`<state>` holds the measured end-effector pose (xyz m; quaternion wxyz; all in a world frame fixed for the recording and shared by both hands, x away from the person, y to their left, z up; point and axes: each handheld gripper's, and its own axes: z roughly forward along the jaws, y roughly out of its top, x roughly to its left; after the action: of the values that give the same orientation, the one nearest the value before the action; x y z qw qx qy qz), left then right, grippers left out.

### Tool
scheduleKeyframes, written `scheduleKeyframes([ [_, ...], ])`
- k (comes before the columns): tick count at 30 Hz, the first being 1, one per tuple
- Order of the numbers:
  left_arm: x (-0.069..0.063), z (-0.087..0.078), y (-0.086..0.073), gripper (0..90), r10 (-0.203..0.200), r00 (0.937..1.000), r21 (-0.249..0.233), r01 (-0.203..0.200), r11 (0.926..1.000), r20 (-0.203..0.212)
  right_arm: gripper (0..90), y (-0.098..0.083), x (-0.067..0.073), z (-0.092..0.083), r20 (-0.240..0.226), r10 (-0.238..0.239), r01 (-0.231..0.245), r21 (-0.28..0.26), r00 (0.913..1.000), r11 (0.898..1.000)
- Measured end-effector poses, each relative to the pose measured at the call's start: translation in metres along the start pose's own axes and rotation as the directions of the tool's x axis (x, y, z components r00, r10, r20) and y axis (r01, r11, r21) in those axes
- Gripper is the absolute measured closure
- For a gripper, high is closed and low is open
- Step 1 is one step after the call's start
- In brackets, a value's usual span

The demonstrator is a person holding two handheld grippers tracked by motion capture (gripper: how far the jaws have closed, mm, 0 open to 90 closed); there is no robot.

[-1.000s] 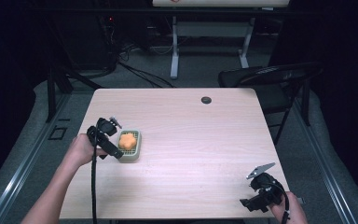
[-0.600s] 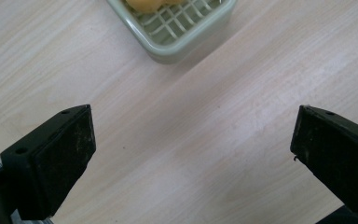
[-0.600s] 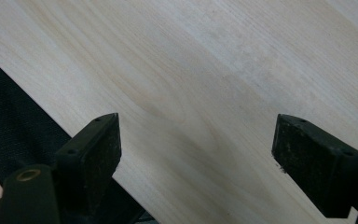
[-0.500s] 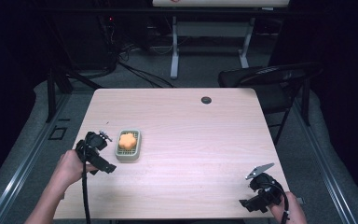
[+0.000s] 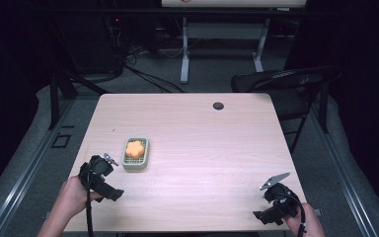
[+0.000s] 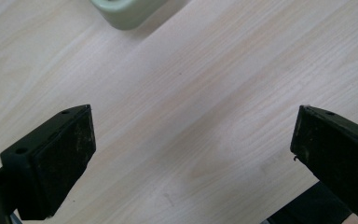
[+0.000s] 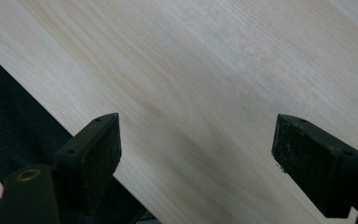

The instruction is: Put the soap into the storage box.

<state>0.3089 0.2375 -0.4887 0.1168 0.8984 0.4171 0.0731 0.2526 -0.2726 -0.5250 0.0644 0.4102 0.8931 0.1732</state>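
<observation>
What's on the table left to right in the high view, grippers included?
left gripper → pale green tray holding an orange flower-shaped piece → black round grommet near the far edge → right gripper at the near right corner.

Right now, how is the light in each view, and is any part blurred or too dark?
High view: the table is evenly lit, the room behind falls nearly black, and the orange piece in the green tray looks soft. Left gripper view: sharp wood grain, with a soft shadow beside the tray corner. Right gripper view: diffuse shadow on the wood between the open jaws, no glare.
</observation>
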Motion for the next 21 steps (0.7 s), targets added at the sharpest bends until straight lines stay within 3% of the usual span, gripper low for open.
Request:
scheduleKeyframes([
  [11, -0.007, 0.007, -0.022, 0.1, -0.039, 0.9992, 0.007, 0.039, 0.9992, -0.011, 15.4, 0.000, 0.000, -0.001, 0.012, -0.007, 0.007, 0.007, 0.9999, 1.000],
  [21, -0.023, 0.009, -0.038, 0.1, -0.060, 0.9972, -0.053, 0.058, 0.9969, -0.044, 15.2, 0.000, 0.000, -0.004, 0.011, 0.005, -0.005, -0.013, 0.9999, 1.000],
])
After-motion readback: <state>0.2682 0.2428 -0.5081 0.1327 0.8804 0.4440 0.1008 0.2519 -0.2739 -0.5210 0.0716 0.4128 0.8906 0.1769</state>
